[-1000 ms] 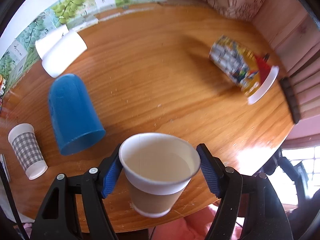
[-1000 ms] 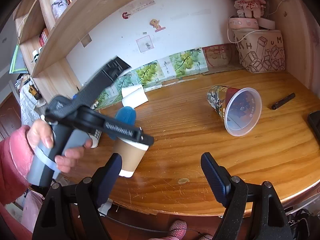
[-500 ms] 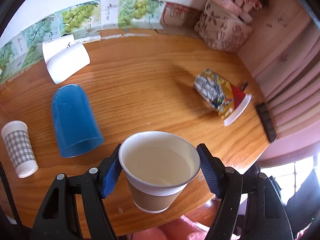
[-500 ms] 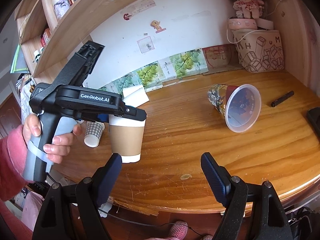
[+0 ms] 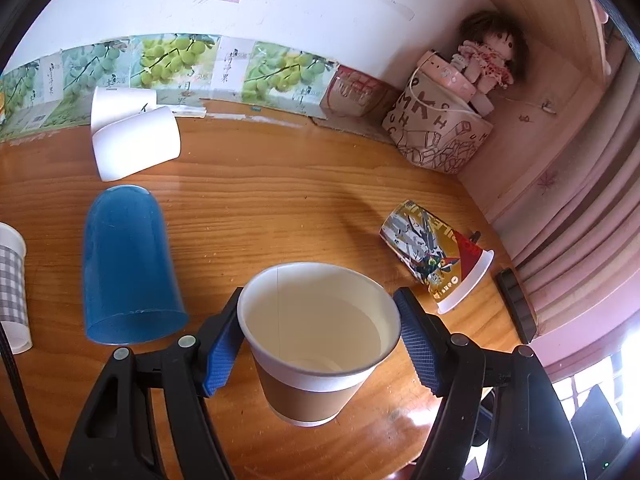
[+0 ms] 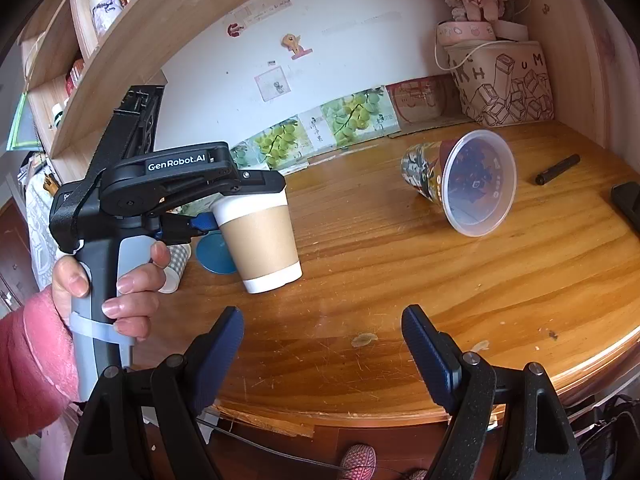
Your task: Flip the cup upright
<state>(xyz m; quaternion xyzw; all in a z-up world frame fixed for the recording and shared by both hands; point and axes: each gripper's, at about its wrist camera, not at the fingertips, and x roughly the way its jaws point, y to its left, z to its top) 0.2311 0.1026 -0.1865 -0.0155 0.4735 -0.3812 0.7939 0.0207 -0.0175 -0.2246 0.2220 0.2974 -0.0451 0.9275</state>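
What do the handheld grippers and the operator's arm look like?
Left gripper: black body marked GenRobot.AI in white, grey handle, blue ribbed pads. Right gripper: black arms, dark blue ribbed pads. Bare left hand, pink fleece sleeve.

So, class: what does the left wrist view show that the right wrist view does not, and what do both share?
Only the left wrist view: the paper cup's open mouth and empty inside, and the white cup on its side.

Only the right wrist view: the hand holding the left tongs, the open right tongs, and the bookshelf.

Both: the paper cup, printed cup, doll and wooden table.
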